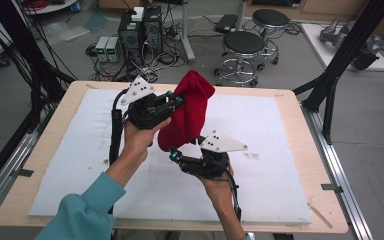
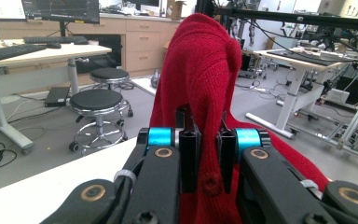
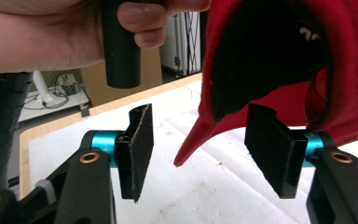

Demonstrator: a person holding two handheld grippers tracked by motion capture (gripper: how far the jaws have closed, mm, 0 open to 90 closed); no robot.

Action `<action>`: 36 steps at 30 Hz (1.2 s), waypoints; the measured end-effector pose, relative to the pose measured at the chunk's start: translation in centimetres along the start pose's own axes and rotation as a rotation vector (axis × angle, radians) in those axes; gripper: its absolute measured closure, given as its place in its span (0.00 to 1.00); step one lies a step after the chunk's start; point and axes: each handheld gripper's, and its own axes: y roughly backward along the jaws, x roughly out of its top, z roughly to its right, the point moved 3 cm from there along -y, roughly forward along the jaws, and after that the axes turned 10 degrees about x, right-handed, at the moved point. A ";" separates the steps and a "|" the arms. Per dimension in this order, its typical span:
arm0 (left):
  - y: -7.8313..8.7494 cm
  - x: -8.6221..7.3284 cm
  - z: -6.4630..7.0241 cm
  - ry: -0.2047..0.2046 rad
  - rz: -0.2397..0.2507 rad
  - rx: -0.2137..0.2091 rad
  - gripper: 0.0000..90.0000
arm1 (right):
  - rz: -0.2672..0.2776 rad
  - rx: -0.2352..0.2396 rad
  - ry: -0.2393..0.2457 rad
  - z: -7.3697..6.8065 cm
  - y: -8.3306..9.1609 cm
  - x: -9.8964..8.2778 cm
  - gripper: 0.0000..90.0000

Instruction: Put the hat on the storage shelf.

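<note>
left gripper [image 1: 176, 102] clamped on red knit hat [image 1: 187, 115], holding it aloft so it hangs free | hat above white mat [image 1: 70, 150] | right gripper [image 3: 209, 154] under hat, jaws apart, hem corner between, ready to pinch

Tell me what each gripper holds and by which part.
Left gripper pinches the red knit garment by a fold of fabric. Right gripper holds nothing; its jaws stand open around a hanging corner.

Stools [image 1: 243, 44] – computer towers [image 1: 141, 28] beyond table [image 1: 300, 165]
</note>
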 end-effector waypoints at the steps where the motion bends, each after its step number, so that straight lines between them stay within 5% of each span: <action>1: 0.0 0.0 0.1 -0.001 0.001 -0.002 0.94 | 0.000 -0.004 -0.003 0.0 0.0 0.0 0.45; 4: 0.0 0.0 0.1 0.001 0.001 -0.003 0.94 | 0.004 -0.017 -0.011 0.0 -0.1 0.0 0.43; 16: 0.1 0.0 0.3 -0.003 0.004 -0.011 0.94 | 0.008 -0.030 -0.014 0.1 0.4 0.1 0.82; 31: 0.2 0.0 0.4 -0.011 0.006 -0.042 0.92 | 0.023 -0.081 -0.094 0.8 1.4 0.1 0.94; 36: 0.0 -0.2 0.2 -0.019 -0.024 -0.066 0.57 | 0.015 -0.100 -0.098 0.9 1.6 -0.1 0.94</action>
